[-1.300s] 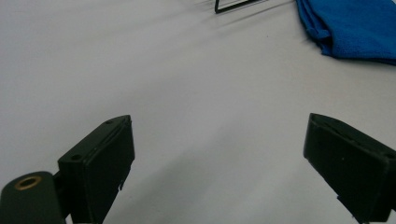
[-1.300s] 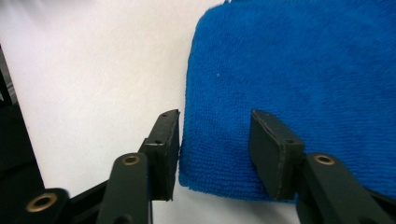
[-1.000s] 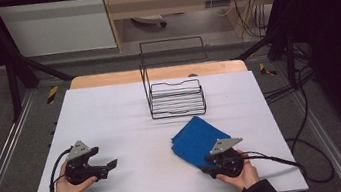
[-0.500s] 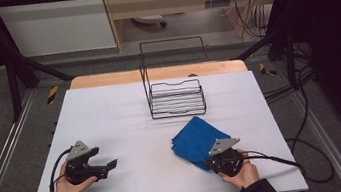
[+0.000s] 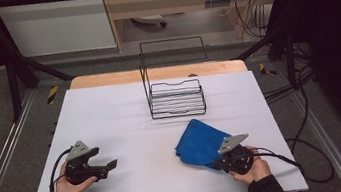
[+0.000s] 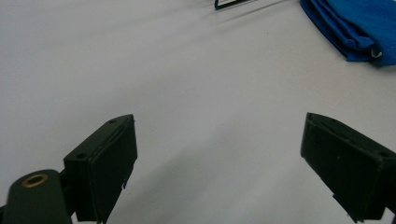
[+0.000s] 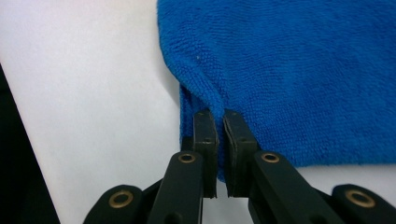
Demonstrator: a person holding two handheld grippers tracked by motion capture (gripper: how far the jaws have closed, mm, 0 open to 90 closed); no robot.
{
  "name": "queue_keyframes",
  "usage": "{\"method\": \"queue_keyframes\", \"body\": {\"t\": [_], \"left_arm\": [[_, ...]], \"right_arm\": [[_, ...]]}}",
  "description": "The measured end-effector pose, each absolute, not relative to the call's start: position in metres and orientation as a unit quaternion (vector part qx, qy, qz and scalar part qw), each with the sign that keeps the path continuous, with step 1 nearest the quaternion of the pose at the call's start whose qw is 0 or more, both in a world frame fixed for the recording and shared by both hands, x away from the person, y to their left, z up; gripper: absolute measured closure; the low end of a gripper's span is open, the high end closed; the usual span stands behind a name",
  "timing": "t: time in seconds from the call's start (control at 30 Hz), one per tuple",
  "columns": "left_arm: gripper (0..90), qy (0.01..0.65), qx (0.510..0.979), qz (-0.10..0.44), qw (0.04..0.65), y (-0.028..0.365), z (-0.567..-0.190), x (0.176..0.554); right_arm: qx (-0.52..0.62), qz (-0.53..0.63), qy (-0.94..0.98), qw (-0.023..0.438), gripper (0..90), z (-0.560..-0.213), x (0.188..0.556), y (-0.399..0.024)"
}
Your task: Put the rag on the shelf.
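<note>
A folded blue cloth [image 5: 198,142] lies on the white table [image 5: 110,109], right of the middle. My right gripper [image 5: 220,159] sits at the cloth's near corner. In the right gripper view its jaws [image 7: 220,116] are shut on a raised fold of the blue cloth [image 7: 303,70], pinching the edge between the pads. My left gripper [image 5: 106,157] rests at the near left of the table, held in a hand. It stands open [image 6: 219,154] with only bare table between its jaws, and the blue cloth [image 6: 355,23] lies far off at the upper right of that view.
A black wire rack [image 5: 176,97] stands upright at the back middle of the table, just beyond the cloth. A cable [image 5: 288,160] trails right from the right gripper. Metal frame rails run along both sides of the table.
</note>
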State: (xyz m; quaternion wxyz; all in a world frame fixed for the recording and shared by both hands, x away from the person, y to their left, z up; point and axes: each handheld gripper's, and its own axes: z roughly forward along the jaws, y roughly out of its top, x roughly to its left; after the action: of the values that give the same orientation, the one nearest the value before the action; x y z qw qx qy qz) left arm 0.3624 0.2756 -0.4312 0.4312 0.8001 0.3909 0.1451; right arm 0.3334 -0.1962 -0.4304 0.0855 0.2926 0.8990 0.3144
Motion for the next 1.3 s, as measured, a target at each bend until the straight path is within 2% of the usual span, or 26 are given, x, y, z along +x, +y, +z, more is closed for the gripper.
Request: {"method": "queue_keyframes", "body": {"t": [0.1,0.23,0.5,0.57,0.67,0.83,0.9,1.17,1.3], "left_arm": [[10.9,0.391,0.800,0.145,0.431,0.275,-0.432,0.363],[10.9,0.392,0.800,0.145,0.431,0.274,-0.432,0.363],[10.9,0.390,0.803,0.144,0.427,0.273,-0.433,0.364],[10.8,0.390,0.803,0.145,0.427,0.274,-0.433,0.363],[10.8,0.390,0.803,0.145,0.428,0.274,-0.432,0.363],[10.8,0.389,0.802,0.146,0.429,0.274,-0.432,0.363],[10.9,0.390,0.802,0.146,0.429,0.274,-0.432,0.363],[10.8,0.391,0.803,0.146,0.427,0.273,-0.433,0.364],[10.8,0.389,0.803,0.145,0.427,0.274,-0.433,0.364]], "right_arm": [[0.298,0.323,0.894,0.085,82.9,-0.430,0.332,-0.200],[0.292,0.358,0.882,0.095,63.5,-0.430,0.331,-0.192],[0.296,0.404,0.860,0.094,51.4,-0.421,0.349,-0.150],[0.297,0.396,0.863,0.099,53.6,-0.426,0.358,-0.136],[0.290,0.388,0.869,0.102,61.5,-0.432,0.368,-0.120],[0.292,0.373,0.875,0.098,83.4,-0.443,0.378,-0.111],[0.291,0.375,0.875,0.100,88.5,-0.441,0.377,-0.112],[0.303,0.421,0.847,0.114,89.2,-0.423,0.379,-0.118],[0.317,0.430,0.839,0.106,88.7,-0.424,0.388,-0.117]]}}
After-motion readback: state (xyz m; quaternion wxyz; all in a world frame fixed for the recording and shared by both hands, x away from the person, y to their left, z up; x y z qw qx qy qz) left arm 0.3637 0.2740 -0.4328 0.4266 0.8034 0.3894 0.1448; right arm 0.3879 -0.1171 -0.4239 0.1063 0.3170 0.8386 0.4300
